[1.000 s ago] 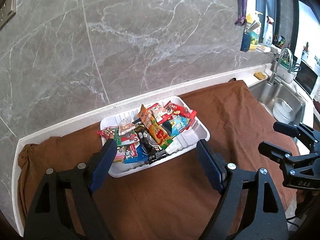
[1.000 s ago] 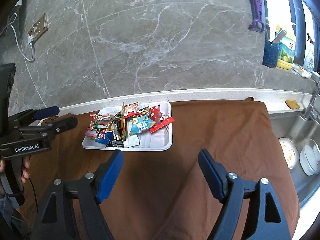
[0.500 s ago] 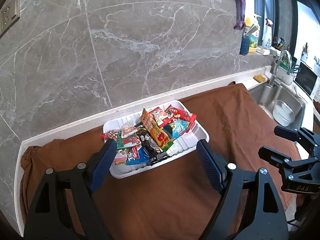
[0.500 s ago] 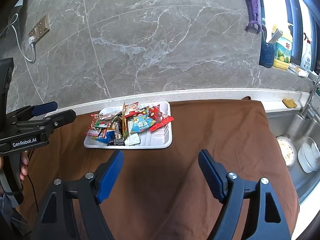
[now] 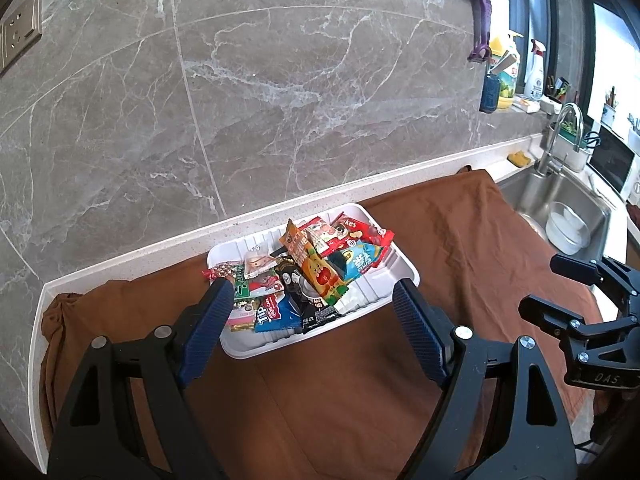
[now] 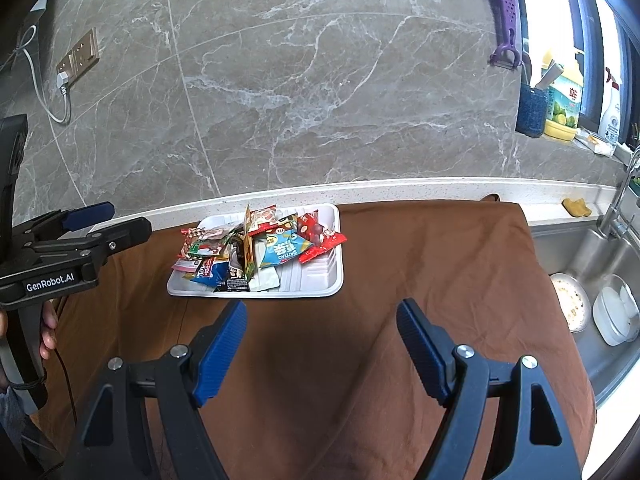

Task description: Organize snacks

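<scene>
A white tray (image 5: 401, 277) holds a loose pile of several snack packets (image 5: 320, 272) on a brown cloth, close to the marble wall. My left gripper (image 5: 311, 292) hovers in front of and above the tray, open, with nothing between its blue pads. My right gripper (image 6: 322, 308) is also open and empty, a bit nearer than the tray (image 6: 320, 290) and to the right of the snack packets (image 6: 280, 250). Each gripper shows in the other's view: the right gripper (image 5: 542, 284) at the right edge, the left gripper (image 6: 128, 218) at the left, held by a hand (image 6: 48, 332).
The brown cloth (image 6: 420, 264) covers the counter between tray and sink. A steel sink (image 6: 580, 264) with a bowl (image 6: 614, 308) and a dish lies at the right, with a tap (image 5: 560, 136) behind. Bottles (image 6: 564, 104) stand by the window. Wall sockets (image 6: 78, 60) sit at the upper left.
</scene>
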The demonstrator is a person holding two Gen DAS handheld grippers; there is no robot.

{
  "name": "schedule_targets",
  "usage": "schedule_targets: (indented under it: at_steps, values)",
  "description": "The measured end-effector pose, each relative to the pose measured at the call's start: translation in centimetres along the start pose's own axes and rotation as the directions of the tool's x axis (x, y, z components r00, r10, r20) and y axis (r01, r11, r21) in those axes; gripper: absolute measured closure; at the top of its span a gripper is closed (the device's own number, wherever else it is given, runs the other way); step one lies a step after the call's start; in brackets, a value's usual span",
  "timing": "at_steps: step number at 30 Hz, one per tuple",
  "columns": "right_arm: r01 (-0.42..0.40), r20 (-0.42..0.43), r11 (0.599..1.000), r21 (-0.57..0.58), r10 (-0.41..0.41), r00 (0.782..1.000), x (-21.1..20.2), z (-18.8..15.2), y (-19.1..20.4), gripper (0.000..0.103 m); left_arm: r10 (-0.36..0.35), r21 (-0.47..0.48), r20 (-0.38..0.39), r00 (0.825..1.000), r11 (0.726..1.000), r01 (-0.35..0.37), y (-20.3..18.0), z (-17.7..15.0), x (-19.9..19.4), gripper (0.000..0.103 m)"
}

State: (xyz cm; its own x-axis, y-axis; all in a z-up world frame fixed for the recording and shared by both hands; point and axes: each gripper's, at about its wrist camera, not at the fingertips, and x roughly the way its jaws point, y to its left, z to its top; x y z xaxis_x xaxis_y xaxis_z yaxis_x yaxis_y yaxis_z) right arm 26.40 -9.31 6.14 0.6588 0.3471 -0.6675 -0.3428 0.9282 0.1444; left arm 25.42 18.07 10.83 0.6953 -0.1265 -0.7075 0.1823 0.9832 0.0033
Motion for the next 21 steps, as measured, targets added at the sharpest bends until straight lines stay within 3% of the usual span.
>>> schedule_targets:
  at_steps: [21]
  values:
    - [0.003, -0.01, 1.0, 0.01, -0.003, 1.0, 0.16, 0.07, -0.54, 0.023, 0.002, 0.0, 0.001, 1.0, 1.0, -0.002, 0.07, 0.02, 0.03, 0.022]
